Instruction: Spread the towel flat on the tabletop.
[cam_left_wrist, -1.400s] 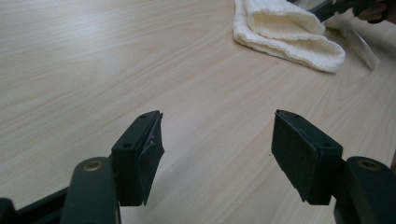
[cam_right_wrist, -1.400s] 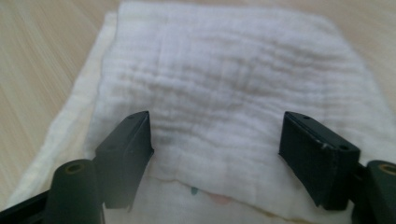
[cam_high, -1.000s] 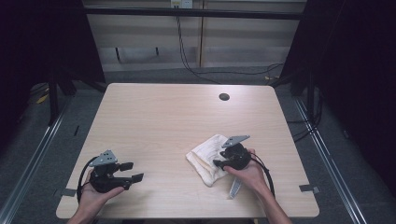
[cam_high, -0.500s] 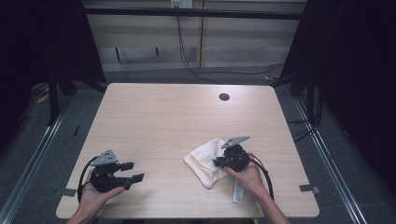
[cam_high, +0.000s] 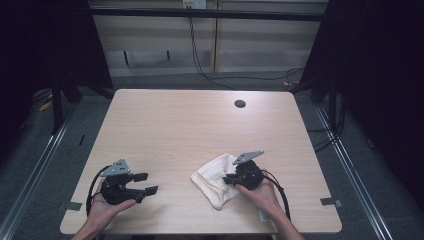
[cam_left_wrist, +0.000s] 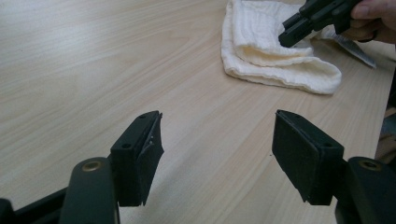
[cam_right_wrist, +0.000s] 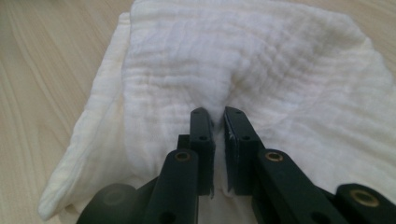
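Note:
A crumpled white cloth (cam_high: 211, 176) lies on the wooden table (cam_high: 190, 125) near its front edge, right of centre. My right gripper (cam_high: 228, 179) sits at the cloth's right side. Its jaws have just been closing, and in the right gripper view they (cam_right_wrist: 218, 116) pinch a raised fold of the cloth (cam_right_wrist: 280, 60). My left gripper (cam_high: 147, 183) rests near the front left with its jaws wide apart. In the left gripper view there is only bare wood between its pads (cam_left_wrist: 217, 154). Farther off lie the cloth (cam_left_wrist: 271, 51) and the right gripper (cam_left_wrist: 292, 35).
A small dark round hole (cam_high: 240, 104) sits in the tabletop at the back right. A flat grey strip (cam_left_wrist: 352, 46) lies on the table beside the right hand. Cables hang behind the table, and metal rails run along both sides on the floor.
The right gripper's jaws have closed onto a fold of the cloth, and the hand has shifted slightly toward the front edge. The left gripper has stayed in place, open.

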